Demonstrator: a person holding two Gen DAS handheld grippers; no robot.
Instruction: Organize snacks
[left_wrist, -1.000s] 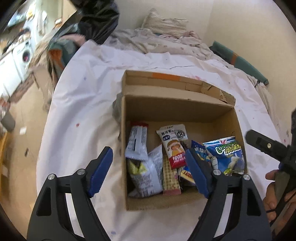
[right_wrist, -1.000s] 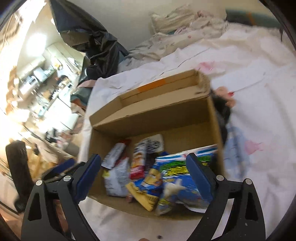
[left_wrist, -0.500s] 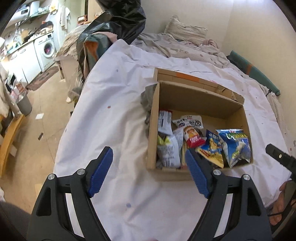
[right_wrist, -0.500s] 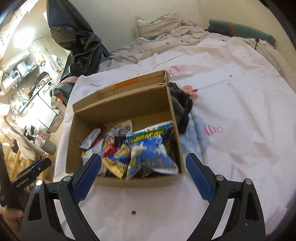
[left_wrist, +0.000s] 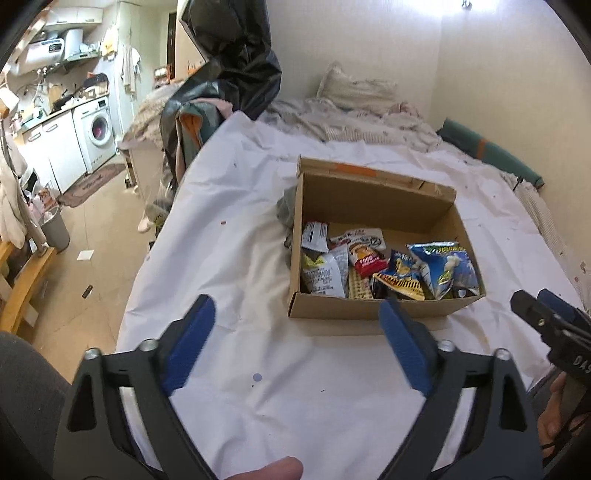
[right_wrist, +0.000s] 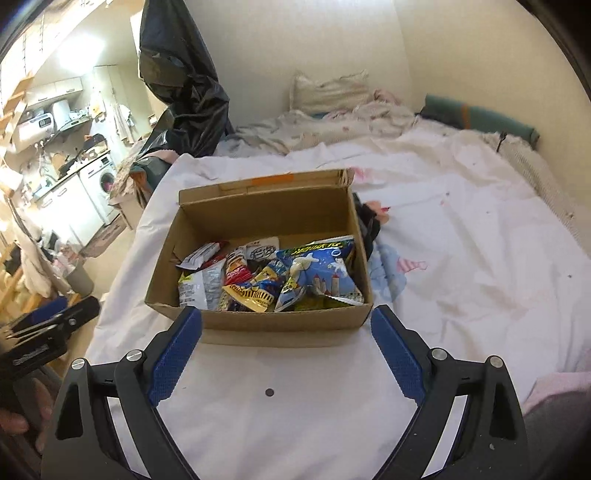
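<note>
An open cardboard box (left_wrist: 373, 314) (right_wrist: 288, 325) sits on the white sheet of a bed and holds several snack packets: a blue and white bag (left_wrist: 443, 267) (right_wrist: 321, 275), a yellow and blue bag (left_wrist: 400, 278) (right_wrist: 255, 291), a red bar (left_wrist: 367, 258) and a grey packet (left_wrist: 323, 275) (right_wrist: 197, 284). My left gripper (left_wrist: 297, 326) is open and empty, held back from the box's near left corner. My right gripper (right_wrist: 286, 330) is open and empty, just in front of the box's near wall.
The white bed sheet (left_wrist: 240, 258) (right_wrist: 461, 258) spreads around the box. A dark cloth (right_wrist: 367, 225) lies against the box's right side. Pillows and rumpled bedding (left_wrist: 354, 96) lie at the far end. A black bag (left_wrist: 236, 55) hangs at the left; the bed edge drops to the floor (left_wrist: 99, 221).
Both grippers have pulled back and up from over the box, so the box now looks smaller and farther away. Both stay open and empty.
</note>
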